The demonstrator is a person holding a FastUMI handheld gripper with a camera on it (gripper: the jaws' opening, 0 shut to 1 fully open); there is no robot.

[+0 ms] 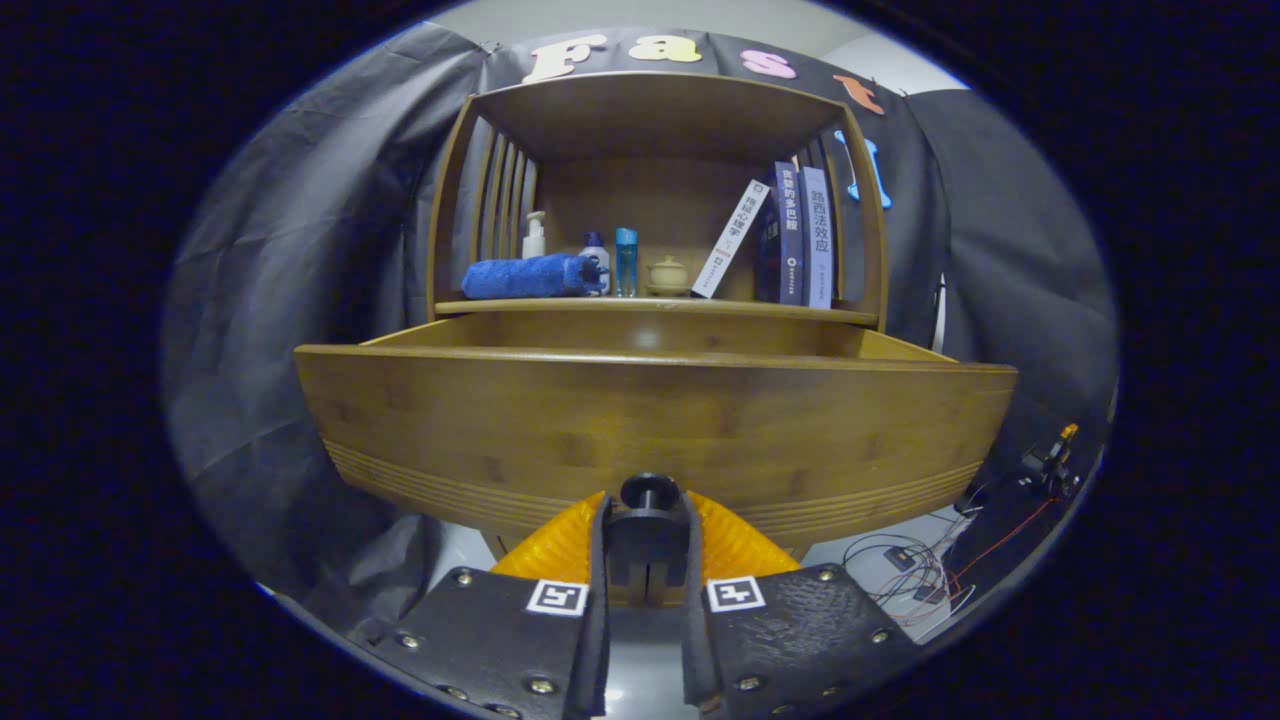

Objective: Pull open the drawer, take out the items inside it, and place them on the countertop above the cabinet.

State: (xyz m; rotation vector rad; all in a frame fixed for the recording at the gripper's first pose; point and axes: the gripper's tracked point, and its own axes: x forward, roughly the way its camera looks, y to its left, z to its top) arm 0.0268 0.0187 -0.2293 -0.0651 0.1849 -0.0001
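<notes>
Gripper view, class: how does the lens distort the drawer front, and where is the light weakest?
Gripper view: the fisheye bows the drawer front into a curve; the knob between the fingers stays sharp; the shelf is well lit, while the cloth wall dims outward.

Recording booth dressed as home: black cloth wall (300, 250), wooden cabinet (650, 420), books (800, 235), loose cables (920, 570).

The drawer (655, 420) stands pulled out, yet its tall front panel hides the whole inside, so its contents cannot be told. The gripper (648, 540) covers the knob's (650, 492) stem at 6 o'clock, and whether both fingers press it is unclear. The cabinet below the drawer is hidden.
</notes>
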